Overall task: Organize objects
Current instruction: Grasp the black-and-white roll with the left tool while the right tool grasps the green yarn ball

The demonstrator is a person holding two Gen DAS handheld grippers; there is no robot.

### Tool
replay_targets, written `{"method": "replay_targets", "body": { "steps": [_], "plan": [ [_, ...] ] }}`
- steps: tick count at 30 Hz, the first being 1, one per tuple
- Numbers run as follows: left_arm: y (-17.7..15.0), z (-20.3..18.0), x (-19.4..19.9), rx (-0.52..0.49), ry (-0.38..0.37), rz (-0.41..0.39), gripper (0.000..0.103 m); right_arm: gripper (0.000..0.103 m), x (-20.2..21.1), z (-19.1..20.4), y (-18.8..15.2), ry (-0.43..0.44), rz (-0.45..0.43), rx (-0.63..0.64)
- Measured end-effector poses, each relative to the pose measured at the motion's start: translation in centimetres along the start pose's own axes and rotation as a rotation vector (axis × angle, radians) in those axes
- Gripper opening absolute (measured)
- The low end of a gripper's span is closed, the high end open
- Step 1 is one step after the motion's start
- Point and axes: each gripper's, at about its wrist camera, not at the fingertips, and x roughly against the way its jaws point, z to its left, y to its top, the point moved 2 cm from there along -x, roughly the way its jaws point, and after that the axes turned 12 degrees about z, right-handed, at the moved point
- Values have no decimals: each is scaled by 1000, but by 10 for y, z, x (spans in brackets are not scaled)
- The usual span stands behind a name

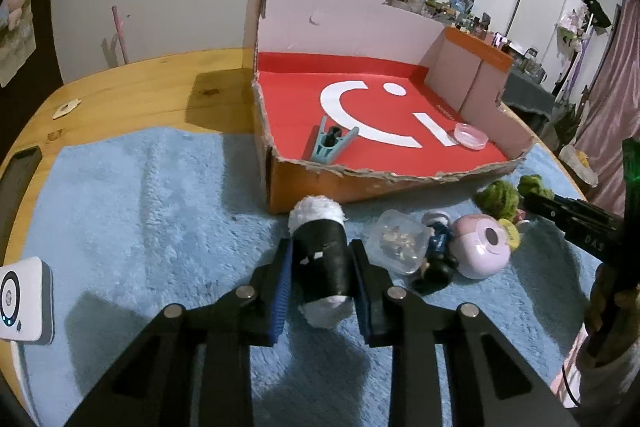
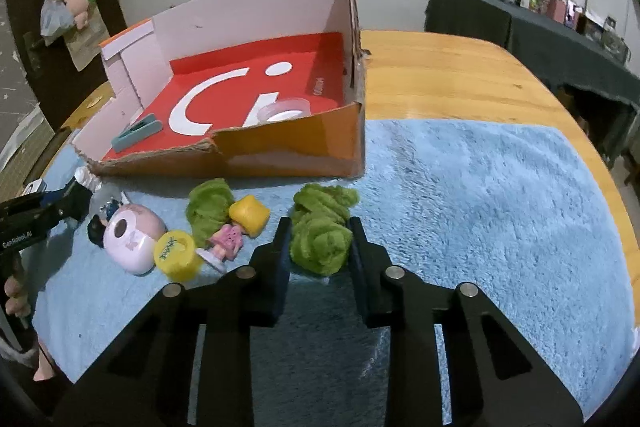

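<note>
The left gripper [image 1: 320, 263] pinches a black roll [image 1: 320, 255] and the right gripper [image 2: 318, 245] pinches a green cloth [image 2: 320, 235], both on the blue mat [image 2: 480, 207] near the box [image 2: 288, 151], likely to be lifted in.

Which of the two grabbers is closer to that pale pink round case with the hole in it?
Left. The left gripper, clamped on a black roll, sits just beside the pink case. The right gripper, squeezing a green cloth, is further off, beyond the yellow cap.
</note>
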Motion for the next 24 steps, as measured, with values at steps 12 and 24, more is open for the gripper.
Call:
{"method": "replay_targets", "body": {
  "steps": [12, 24],
  "plan": [
    [2, -12, 37, -25, -35, -78, 29, 25, 35, 11, 7, 22, -80, 37],
    [7, -20, 44, -45, -57, -91, 29, 25, 40, 20, 6, 48, -81, 50]
  ]
}}
